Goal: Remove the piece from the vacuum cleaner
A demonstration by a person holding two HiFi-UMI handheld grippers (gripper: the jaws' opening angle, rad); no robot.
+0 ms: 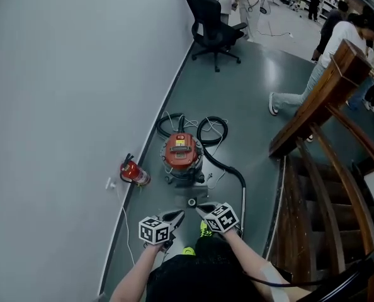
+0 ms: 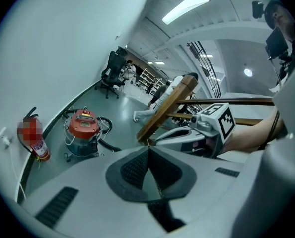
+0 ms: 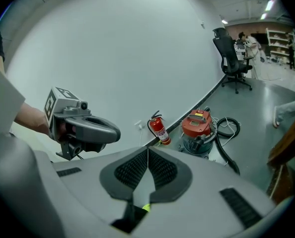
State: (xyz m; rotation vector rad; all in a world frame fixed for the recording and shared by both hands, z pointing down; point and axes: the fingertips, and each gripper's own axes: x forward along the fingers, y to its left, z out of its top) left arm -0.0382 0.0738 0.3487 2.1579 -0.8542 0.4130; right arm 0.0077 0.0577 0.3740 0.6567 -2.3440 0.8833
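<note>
Left gripper [image 2: 148, 149]: fingers [image 2: 134, 168] fully together, nothing between them. Right gripper [image 3: 147, 151]: same, pads meeting, empty. In the head view the two sit side by side, low in frame, tips angled toward each other and aimed down at the floor [image 1: 250, 93].

Vacuum cleaner [image 1: 182, 155] is upright on the floor ahead of both grippers, apart from them and touched by neither. It has a red lid and a grey drum. Its black hose [image 1: 228, 164] loops behind it, then runs along the floor on the right, back toward the person. Small dark ring-shaped item [image 1: 192, 202] lies on the floor between the vacuum and the fingertips; can't tell what it is.

Red fire extinguisher [image 1: 135, 173] is left of the vacuum, against the wall [image 1: 61, 106]. Black office chair [image 1: 213, 24] is further down the floor. Wooden stair railing [image 1: 319, 99] is on the right.
</note>
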